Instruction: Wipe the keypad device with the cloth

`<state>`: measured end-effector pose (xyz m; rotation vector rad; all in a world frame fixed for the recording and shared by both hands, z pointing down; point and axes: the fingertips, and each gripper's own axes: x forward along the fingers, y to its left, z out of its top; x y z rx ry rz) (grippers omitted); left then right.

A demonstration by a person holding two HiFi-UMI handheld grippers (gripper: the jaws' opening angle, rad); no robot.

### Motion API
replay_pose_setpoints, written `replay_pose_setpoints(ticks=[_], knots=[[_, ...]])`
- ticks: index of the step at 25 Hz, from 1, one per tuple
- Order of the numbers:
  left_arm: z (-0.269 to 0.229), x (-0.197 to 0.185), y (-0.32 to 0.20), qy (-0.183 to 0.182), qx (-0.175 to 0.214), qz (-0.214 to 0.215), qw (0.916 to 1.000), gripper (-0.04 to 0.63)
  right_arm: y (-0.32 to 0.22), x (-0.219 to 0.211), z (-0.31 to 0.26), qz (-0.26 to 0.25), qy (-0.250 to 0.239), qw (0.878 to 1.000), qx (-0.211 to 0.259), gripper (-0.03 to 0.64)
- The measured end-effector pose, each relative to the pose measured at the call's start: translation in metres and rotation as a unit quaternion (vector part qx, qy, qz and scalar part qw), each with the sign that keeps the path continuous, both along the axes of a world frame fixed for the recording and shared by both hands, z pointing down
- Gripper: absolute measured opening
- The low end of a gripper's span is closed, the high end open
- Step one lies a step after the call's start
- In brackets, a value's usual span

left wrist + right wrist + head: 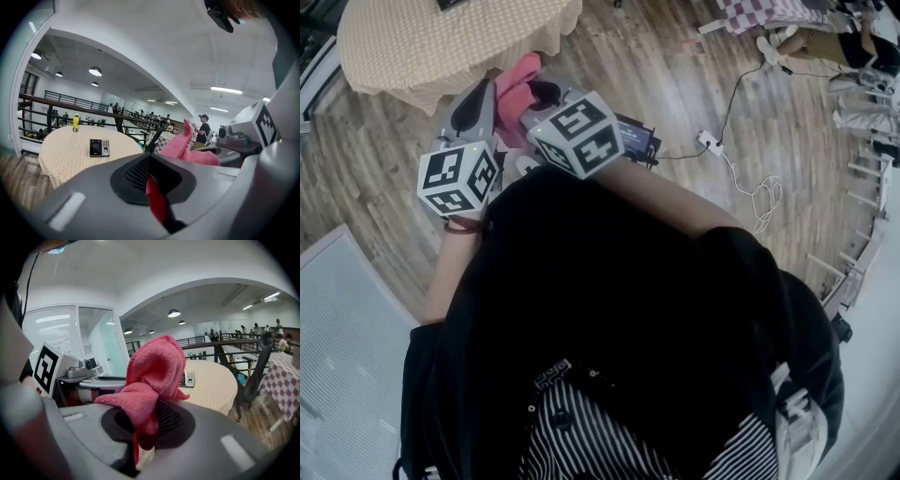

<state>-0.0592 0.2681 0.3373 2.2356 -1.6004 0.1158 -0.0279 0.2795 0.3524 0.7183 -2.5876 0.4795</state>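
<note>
Two grippers are raised in front of the person's chest, upper left of centre in the head view: left gripper and right gripper side by side, a pink terry cloth bunched between their tips. A round table under a beige checked cover fills the upper left corner, with bare wood floor between it and the person; the device does not show here. Left gripper view: jaws closed, a narrow strip of the cloth pinched in their seam at lower centre, the bulk of it poking up right of centre. A dark rectangular keypad device lies flat on the table, left of centre, well apart from both grippers; a yellow bottle stands behind it near the far edge. Right gripper view: jaws clamped on the main wad of cloth, which rises mid-frame and hides part of the keypad device right of centre. Judged step: carrying the cloth toward the table, wiping not yet begun. The next move calls for closing the gap, lowering the wad onto the device's face, and probably freeing one gripper to steady the device.
</note>
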Motion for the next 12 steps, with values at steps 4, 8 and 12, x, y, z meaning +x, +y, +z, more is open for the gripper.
replay_pose_setpoints(ticks=[4,8,12], knots=[[0.001,0.003,0.019,0.009,0.004,-0.007,0.9999,0.0,0.018,0.003,0.0,-0.016,0.006,1.0,0.001,0.063],[0.004,-0.02,0.027,0.012,0.001,-0.028,0.9995,0.0,0.025,-0.019,0.003,-0.039,0.005,0.999,-0.008,0.063],[0.011,-0.052,0.03,0.011,-0.009,-0.06,0.9981,0.0,0.027,-0.051,0.01,-0.083,0.011,0.996,-0.01,0.063]])
